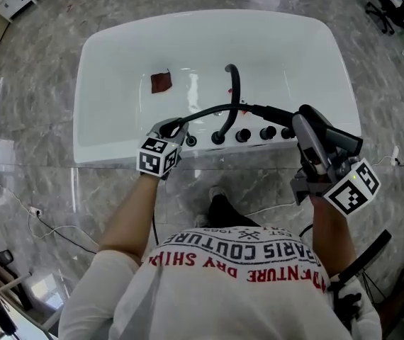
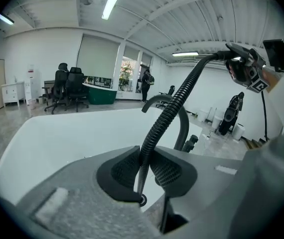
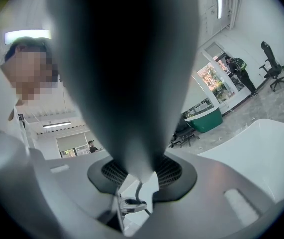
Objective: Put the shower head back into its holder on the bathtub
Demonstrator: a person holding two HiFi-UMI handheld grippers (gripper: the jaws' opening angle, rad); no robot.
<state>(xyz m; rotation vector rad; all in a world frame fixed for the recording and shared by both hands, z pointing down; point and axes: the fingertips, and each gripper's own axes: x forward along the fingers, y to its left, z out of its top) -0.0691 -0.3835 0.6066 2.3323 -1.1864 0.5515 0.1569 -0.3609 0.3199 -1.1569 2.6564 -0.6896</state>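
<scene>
My left gripper [image 2: 144, 169] pinches the black ribbed hose [image 2: 174, 103] to tame slack; right gripper [image 3: 141, 172] jaws clamp the dark grey shower head [image 3: 127, 59] for seating.

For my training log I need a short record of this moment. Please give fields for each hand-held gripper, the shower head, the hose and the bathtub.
left hand-held gripper: shut on the hose, by the tub's near rim
right hand-held gripper: shut on the shower head
shower head: held near the tub's right near corner, not in a holder
hose: black, ribbed, runs up from the left jaws to the shower head
bathtub: white; dark red cloth inside; black spout and knobs on the near rim
</scene>
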